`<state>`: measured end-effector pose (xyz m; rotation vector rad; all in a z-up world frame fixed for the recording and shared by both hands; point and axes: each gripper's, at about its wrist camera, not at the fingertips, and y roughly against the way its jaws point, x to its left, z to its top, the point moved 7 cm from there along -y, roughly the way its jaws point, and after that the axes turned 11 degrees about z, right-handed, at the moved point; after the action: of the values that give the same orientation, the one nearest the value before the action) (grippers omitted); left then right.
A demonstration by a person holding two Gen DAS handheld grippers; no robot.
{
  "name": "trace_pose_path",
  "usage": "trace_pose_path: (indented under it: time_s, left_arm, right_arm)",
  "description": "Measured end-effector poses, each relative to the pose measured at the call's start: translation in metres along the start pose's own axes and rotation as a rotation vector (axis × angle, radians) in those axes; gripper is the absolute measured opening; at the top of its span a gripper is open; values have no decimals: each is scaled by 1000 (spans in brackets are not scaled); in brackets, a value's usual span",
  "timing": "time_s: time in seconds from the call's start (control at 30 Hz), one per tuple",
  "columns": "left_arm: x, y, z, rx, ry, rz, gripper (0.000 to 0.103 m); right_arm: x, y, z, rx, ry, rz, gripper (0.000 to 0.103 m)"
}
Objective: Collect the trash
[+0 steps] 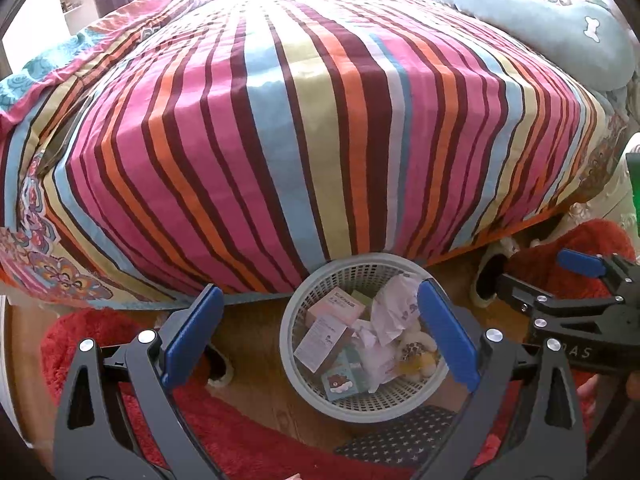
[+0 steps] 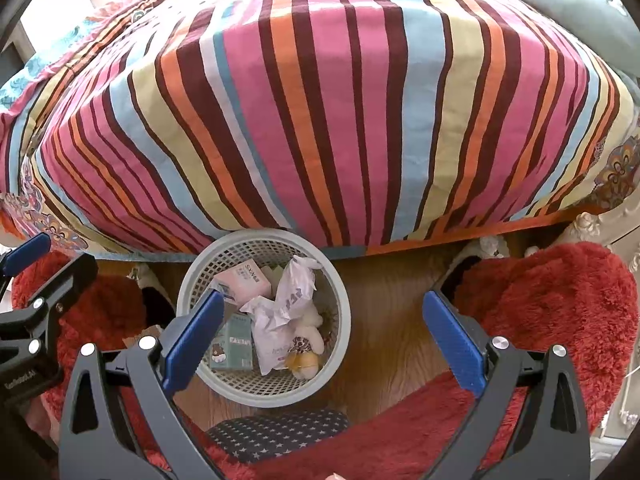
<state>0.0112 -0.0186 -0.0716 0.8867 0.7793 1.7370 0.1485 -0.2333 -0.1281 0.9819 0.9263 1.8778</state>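
Note:
A grey lattice basket (image 1: 362, 408) stands on the wooden floor against the foot of the bed. Inside lie a pink box (image 1: 336, 308), a white box (image 1: 320, 340), a teal box with a bear print (image 1: 344, 380), crumpled white paper (image 1: 390, 312) and a small plush toy (image 1: 414, 354). My left gripper (image 1: 320, 336) hangs open above the basket's left half, holding nothing. In the right wrist view the basket (image 2: 264, 396) sits left of centre. My right gripper (image 2: 326, 342) is open and empty, its left finger (image 2: 196, 340) over the basket's rim.
A striped bedspread (image 1: 280, 140) covers the bed and hangs just behind the basket. Red shaggy rugs (image 2: 552, 312) lie on both sides. A dark star-patterned mat (image 2: 280, 428) is in front of the basket. A slipper (image 1: 486, 280) sits under the bed edge. A teal pillow (image 1: 560, 28) lies far right.

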Motion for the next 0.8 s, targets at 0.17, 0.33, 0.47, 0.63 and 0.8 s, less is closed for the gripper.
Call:
trace_pose_path:
  time_s: [0.17, 0.33, 0.47, 0.63, 0.8]
  left_arm:
    - [0, -2, 0, 5, 2, -4, 95]
    - [1, -3, -1, 11, 6, -10, 95]
    - [0, -4, -1, 17, 5, -10, 95]
    - [0, -6, -2, 25, 5, -17, 95]
    - [5, -1, -1, -18, 30, 5, 95]
  right_arm:
    - [0, -1, -1, 4, 0, 1, 95]
    - [-1, -2, -1, 7, 5, 2, 95]
    - [0, -2, -1, 9, 5, 2, 95]
    - [1, -3, -1, 11, 1, 2, 95]
    - [1, -4, -3, 16, -2, 4, 95]
